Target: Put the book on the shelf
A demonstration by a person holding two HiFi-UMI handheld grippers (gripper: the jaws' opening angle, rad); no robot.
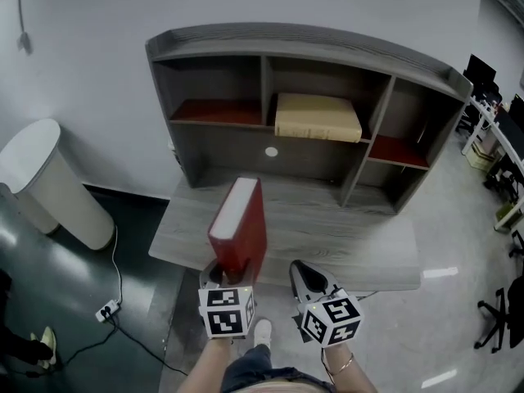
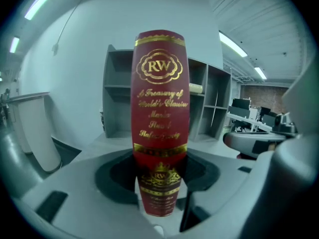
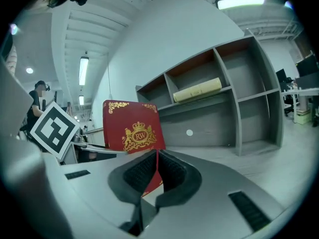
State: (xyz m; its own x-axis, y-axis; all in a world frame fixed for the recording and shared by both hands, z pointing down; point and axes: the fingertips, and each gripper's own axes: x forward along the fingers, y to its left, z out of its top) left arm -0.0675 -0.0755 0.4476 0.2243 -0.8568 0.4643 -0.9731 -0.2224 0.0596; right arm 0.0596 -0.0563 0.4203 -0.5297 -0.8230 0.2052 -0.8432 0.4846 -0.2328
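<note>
A thick red book (image 1: 239, 228) with gold lettering stands upright over the front of the grey desk (image 1: 344, 240). My left gripper (image 1: 229, 270) is shut on its lower end. In the left gripper view the spine (image 2: 159, 98) rises straight up from between the jaws of the left gripper (image 2: 159, 171). My right gripper (image 1: 304, 275) hangs just right of the book with its pads together and nothing between them. From the right gripper (image 3: 156, 156) the red cover (image 3: 130, 126) shows to the left. The grey shelf unit (image 1: 327, 47) stands at the desk's back.
A beige book (image 1: 318, 117) lies flat in the shelf's middle compartment. A white bin (image 1: 45, 178) stands on the floor at the left, with a power strip and cable (image 1: 106, 309) near it. Office desks and chairs (image 1: 491, 105) are at the right.
</note>
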